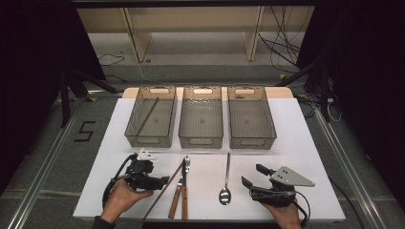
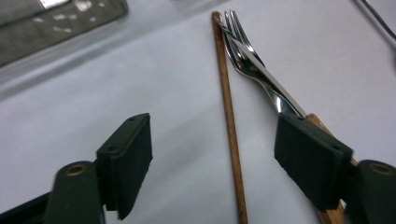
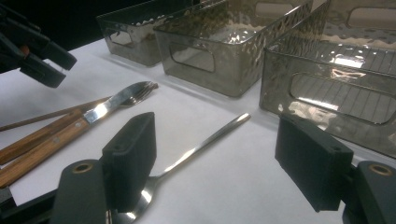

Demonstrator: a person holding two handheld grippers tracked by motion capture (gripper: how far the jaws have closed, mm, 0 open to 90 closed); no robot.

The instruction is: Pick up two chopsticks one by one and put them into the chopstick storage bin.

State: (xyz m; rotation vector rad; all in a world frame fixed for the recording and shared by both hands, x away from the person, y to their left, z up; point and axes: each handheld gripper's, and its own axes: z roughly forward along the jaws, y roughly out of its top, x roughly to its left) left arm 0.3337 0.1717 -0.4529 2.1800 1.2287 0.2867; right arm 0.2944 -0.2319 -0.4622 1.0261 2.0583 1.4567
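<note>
While the thin brown wooden chopstick (image 2: 229, 116) lies on the white table (image 1: 296, 143) between the left gripper (image 2: 212, 149)'s spread jaws | step: lining up the pick | next: lower, pinch it, clear of the wooden-handled fork (image 2: 252, 60) touching beside | right gripper (image 3: 224, 158) spread, holding nothing.

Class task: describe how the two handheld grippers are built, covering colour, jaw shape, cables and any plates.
Both are black. The left gripper carries a small whitish plate on top and a black cable looping behind it. The right gripper carries a grey three-cornered plate, with a black cable curling below. Each has two jaws ending in flat, rectangular dark pads, with brass-coloured rivets at the base.
</note>
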